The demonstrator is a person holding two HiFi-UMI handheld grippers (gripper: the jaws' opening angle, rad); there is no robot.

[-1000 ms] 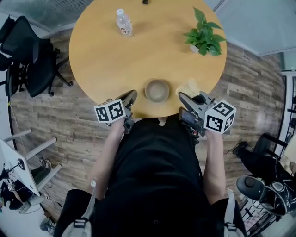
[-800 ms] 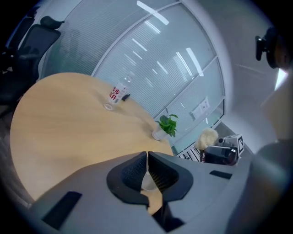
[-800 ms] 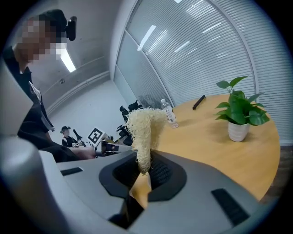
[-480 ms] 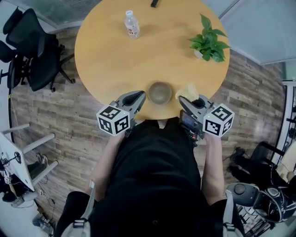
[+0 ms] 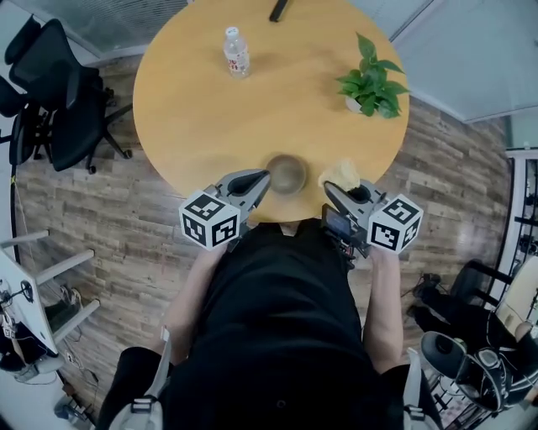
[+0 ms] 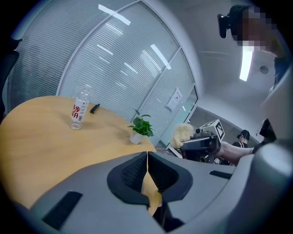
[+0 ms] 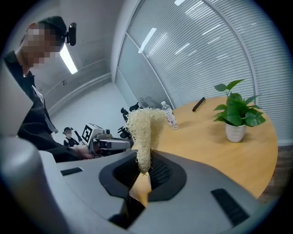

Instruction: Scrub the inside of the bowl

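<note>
A brown bowl (image 5: 288, 171) stands on the round wooden table (image 5: 210, 109), close to its near edge. My left gripper (image 5: 264, 177) is shut with nothing between its jaws, and its tip lies right beside the bowl's left rim. The left gripper view shows its pads (image 6: 155, 176) pressed together. My right gripper (image 5: 329, 186) hovers just right of the bowl, shut on a pale fibrous scrubber (image 5: 340, 173). That scrubber (image 7: 143, 129) stands up out of the jaws in the right gripper view. Neither gripper view shows the bowl.
Far across the table stand a water bottle (image 5: 236, 52) and a potted plant (image 5: 371, 82); a dark pen-like object (image 5: 278, 10) lies at the far edge. Office chairs (image 5: 50, 92) stand left of the table on the wood floor.
My left gripper has moved forward and to the right, up to the bowl's left rim. The right gripper with the scrubber has barely moved.
</note>
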